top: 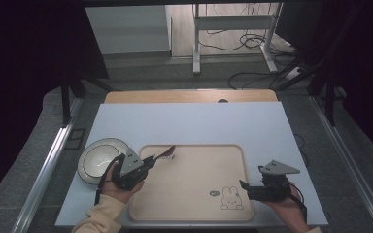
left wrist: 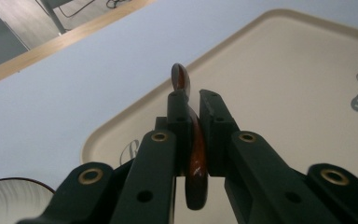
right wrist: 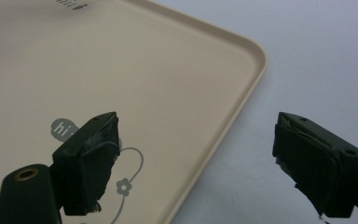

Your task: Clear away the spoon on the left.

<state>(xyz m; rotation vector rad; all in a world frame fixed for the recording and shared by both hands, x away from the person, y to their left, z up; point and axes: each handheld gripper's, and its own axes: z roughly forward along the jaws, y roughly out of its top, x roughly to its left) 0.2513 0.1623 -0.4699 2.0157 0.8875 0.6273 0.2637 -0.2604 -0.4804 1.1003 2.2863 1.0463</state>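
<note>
The left gripper (top: pixel 148 161) is clamping down on a dark brown spoon (top: pixel 166 153), and in the left gripper view you can see it plainly: the two black jaws are pressing on the spoon (left wrist: pixel 193 154) from either side, the handle running edge-on between the pads and its far end poking up beyond the tips. In the high view the spoon is sticking out from the jaws toward the upper right, hanging over the top left corner of the beige tray (top: pixel 194 213), its bowl just inside the tray's rim; whether it is touching the tray I cannot tell. The left hand (top: pixel 119 187) is sitting at the tray's left edge, right next to a white plate (top: pixel 94 162) with a ribbed rim that is resting on the pale blue table mat (top: pixel 184 124). Over on the other side, the right gripper (top: pixel 246 188) is hanging wide open with nothing between its jaws; the right gripper view is looking across the tray's (right wrist: pixel 168 84) rounded corner, one jaw over the tray's rabbit drawing (top: pixel 231 199) and the other over the mat. The right hand (top: pixel 291 206) is holding near the tray's lower right corner, well apart from the spoon.
</note>
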